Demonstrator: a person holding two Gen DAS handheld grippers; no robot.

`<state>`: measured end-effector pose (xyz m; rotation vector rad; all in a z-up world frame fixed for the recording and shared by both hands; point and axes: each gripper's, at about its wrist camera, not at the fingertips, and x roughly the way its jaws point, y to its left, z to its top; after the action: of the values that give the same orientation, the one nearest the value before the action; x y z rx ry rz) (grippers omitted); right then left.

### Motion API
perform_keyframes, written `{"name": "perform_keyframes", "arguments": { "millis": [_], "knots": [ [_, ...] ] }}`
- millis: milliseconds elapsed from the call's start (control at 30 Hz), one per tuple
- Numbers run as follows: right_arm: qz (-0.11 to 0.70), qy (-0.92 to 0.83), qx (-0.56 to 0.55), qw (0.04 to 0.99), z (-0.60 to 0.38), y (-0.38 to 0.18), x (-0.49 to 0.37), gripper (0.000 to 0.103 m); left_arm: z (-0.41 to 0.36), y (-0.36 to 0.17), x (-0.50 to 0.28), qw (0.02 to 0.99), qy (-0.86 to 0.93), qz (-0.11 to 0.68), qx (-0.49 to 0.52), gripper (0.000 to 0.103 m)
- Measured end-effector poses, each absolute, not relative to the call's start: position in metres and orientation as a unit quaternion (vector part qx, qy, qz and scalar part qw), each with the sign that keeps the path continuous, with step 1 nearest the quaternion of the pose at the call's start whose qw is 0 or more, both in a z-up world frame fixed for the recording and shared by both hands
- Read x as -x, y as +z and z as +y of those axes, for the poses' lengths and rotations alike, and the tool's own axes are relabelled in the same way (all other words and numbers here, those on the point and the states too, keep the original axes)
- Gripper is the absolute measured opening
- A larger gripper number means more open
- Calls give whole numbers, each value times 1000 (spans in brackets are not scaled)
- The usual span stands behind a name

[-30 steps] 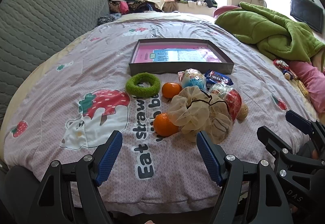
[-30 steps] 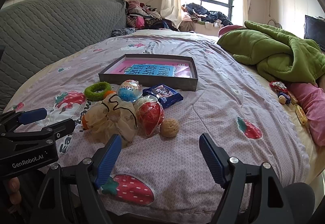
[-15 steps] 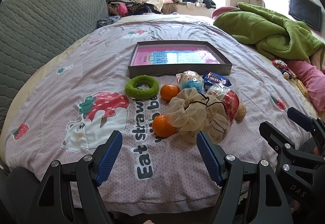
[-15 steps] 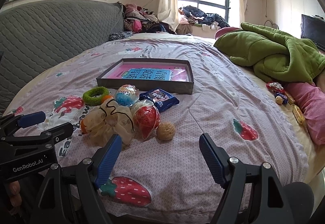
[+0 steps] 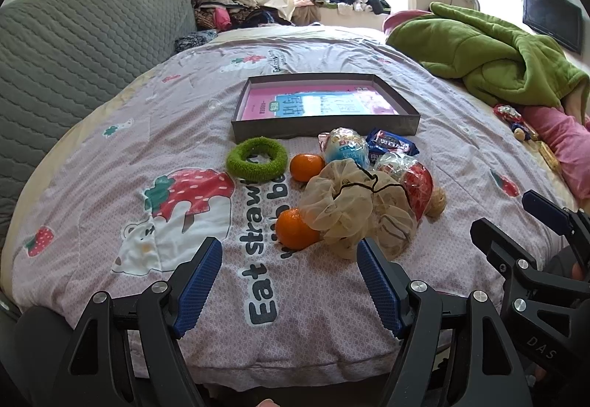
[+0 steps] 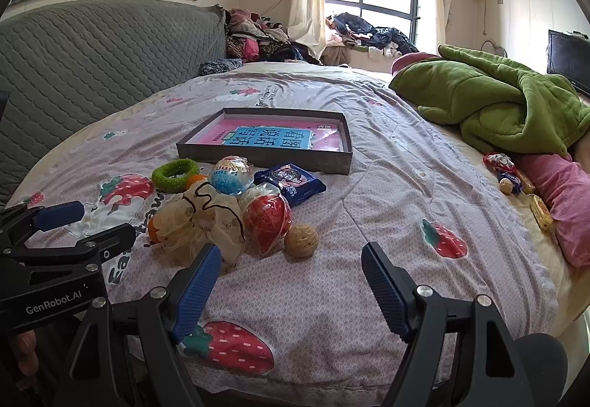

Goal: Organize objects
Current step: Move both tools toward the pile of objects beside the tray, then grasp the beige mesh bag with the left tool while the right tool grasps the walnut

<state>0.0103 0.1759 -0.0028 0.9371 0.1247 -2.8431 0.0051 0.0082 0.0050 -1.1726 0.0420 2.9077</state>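
Note:
A pile of small things lies on the bedspread: a green hair ring (image 5: 257, 160), two oranges (image 5: 306, 166) (image 5: 293, 228), a beige mesh scrunchie (image 5: 356, 208), a blue wrapped egg (image 5: 348, 149), a red wrapped egg (image 6: 266, 218), a blue snack packet (image 6: 291, 183) and a walnut (image 6: 301, 240). Behind them stands a shallow grey box (image 5: 324, 130) with a pink and blue sheet inside. My left gripper (image 5: 289, 283) is open and empty, just short of the pile. My right gripper (image 6: 291, 287) is open and empty, near the walnut.
A green blanket (image 5: 490, 56) and a pink pillow (image 5: 564, 145) lie at the right, with small sweets (image 6: 510, 173) beside them. A grey quilted headboard (image 5: 73, 49) runs along the left. Clothes are heaped by the window.
Both grippers have shifted slightly; the view has dropped a little and the pile sits a bit nearer. Nothing on the bed has moved.

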Motion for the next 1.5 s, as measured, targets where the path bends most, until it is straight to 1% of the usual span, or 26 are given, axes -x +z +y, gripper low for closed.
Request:
{"name": "perform_keyframes", "arguments": {
  "millis": [733,933,1267,1500],
  "knots": [
    [53,-958,-278,52,193,13,-5,78,20,13,-9,26,939,29,342,77],
    [52,-956,-281,60,199,15,5,78,23,13,2,32,938,26,345,77],
    [53,-941,-325,81,199,-12,20,78,27,1,20,38,933,28,357,77],
    [39,-926,-363,94,206,-30,38,78,26,-12,35,45,926,28,374,77]
  ]
}}
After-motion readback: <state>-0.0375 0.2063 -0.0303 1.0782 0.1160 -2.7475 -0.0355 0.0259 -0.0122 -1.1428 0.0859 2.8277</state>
